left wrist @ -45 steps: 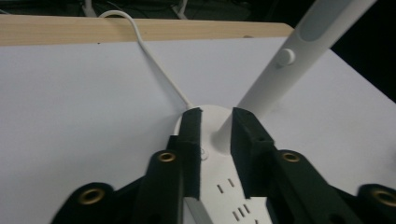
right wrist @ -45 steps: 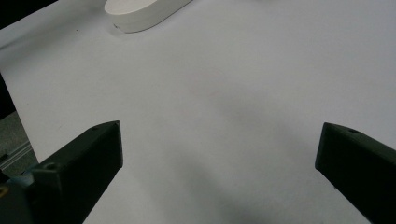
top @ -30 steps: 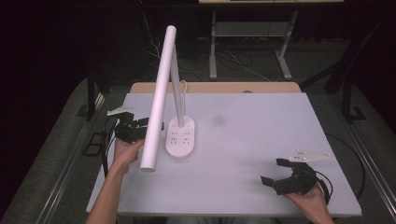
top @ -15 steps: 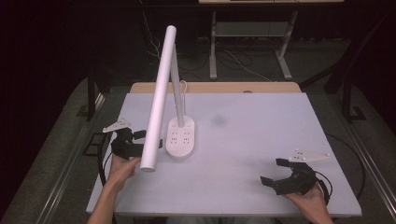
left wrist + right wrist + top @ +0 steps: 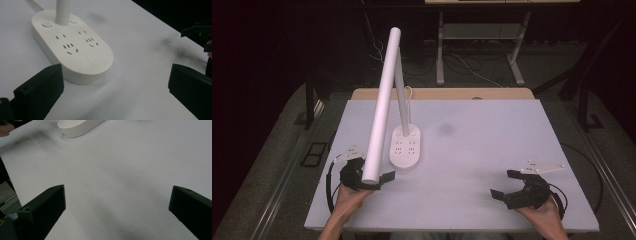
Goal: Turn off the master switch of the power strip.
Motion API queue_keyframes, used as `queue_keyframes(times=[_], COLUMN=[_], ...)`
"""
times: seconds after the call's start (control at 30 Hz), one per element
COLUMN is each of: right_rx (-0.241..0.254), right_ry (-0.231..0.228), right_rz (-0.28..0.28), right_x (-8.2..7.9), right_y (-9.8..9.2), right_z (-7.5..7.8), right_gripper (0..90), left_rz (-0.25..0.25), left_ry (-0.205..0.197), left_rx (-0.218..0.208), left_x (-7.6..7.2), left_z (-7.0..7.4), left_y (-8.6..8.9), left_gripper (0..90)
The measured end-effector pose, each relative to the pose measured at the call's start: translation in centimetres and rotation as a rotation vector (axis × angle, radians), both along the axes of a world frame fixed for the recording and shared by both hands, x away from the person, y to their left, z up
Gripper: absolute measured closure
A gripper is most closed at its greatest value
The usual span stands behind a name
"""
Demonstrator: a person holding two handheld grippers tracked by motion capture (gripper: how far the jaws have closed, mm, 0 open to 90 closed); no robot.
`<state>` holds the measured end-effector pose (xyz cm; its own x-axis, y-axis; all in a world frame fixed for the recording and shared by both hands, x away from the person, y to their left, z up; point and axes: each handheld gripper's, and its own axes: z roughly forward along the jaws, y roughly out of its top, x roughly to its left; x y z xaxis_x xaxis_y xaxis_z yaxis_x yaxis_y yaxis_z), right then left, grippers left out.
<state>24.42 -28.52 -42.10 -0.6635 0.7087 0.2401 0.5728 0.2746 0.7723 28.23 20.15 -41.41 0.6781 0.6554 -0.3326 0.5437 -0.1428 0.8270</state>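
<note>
High view: white table (image 5: 492,150) w/ a lamp (image 5: 383,105), its long white tube head leaning toward me over the oval base (image 5: 406,146), which doubles as a socket strip, left of table centre. My left gripper (image 5: 377,176) sits near the front-left edge, just beside the base's near end, partly hidden behind the tube tip; jaws spread, holding nothing. My right gripper (image 5: 507,184) is at front right, well apart from the lamp, jaws spread wide, empty.

Left gripper view: both black jaws far apart at the bottom corners; base (image 5: 72,47) just ahead, sockets, a round button and the lamp stem on top. Other gripper (image 5: 200,30) dark at right edge.

Right gripper view: jaws wide apart over bare table (image 5: 120,175); base end (image 5: 77,126) at top, far off.
</note>
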Motion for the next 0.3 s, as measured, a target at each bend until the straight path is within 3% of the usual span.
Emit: queue_keyframes(times=[0.3], right_rx=[0.005], right_ry=[-0.006], right_rz=[0.000], right_x=[0.04], right_y=[-0.18], right_z=[0.04], right_gripper=[0.1], left_rz=[-0.015], left_ry=[-0.002], left_rx=[0.025], left_x=[-0.82], left_z=[-0.67], left_y=[-0.84], left_gripper=[0.0])
